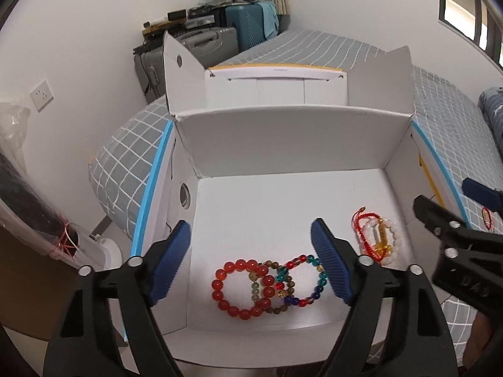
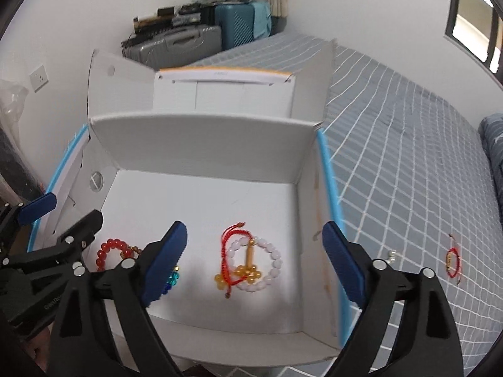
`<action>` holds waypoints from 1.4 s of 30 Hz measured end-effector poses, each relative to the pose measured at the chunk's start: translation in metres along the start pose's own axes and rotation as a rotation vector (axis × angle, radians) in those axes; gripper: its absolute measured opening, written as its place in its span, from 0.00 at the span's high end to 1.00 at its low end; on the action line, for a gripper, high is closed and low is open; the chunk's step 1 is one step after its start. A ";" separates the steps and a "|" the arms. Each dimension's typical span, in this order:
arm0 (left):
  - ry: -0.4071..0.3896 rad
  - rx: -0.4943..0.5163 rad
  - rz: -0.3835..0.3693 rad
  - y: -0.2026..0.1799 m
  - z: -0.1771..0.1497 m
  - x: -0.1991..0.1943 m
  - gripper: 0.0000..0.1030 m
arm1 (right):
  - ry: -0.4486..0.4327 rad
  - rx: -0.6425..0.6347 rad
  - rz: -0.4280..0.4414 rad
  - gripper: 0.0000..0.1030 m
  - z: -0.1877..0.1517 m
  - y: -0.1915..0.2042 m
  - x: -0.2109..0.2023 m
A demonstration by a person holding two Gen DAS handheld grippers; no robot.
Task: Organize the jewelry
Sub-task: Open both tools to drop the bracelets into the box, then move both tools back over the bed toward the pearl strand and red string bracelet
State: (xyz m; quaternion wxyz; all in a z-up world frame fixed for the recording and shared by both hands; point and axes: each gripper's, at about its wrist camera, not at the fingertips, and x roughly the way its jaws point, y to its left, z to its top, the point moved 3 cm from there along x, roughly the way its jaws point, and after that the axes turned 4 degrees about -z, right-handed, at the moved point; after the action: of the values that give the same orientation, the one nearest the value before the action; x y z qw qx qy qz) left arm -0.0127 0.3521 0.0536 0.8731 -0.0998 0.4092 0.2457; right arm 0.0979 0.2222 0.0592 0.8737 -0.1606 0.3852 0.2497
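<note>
Bed [image 2: 408, 157] under a grey cover with a white grid, carrying all else. White cardboard box [image 2: 201, 144] set directly on the cover, flaps raised, blue trim along both side edges. Right of the box, well apart from it on the bare cover, a small red cord bracelet [image 2: 452, 260] with a gold bead. Between that bracelet and the box, near the box's right wall, a tiny pale item [image 2: 391, 255], too small to tell. Far right of the box, at the bed's edge, dark blue patterned bedding [image 2: 493, 144] lying on the cover.
</note>
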 end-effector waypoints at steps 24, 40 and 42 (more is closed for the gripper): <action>-0.103 0.154 -0.176 -0.171 0.014 -0.057 0.06 | -0.070 0.196 -0.166 0.07 -0.041 -0.194 -0.068; 0.035 0.307 -0.306 -0.354 0.008 0.037 0.06 | 0.064 0.394 -0.260 0.07 -0.106 -0.372 0.024; 0.056 0.316 -0.306 -0.360 0.000 0.058 0.06 | 0.085 0.396 -0.252 0.07 -0.111 -0.378 0.041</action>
State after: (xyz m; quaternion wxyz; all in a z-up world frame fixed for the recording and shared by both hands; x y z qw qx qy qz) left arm 0.2024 0.0628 -0.0003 0.8933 -0.0295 0.4466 0.0403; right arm 0.2671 -0.1289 -0.0107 0.8954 -0.0431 0.4401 0.0515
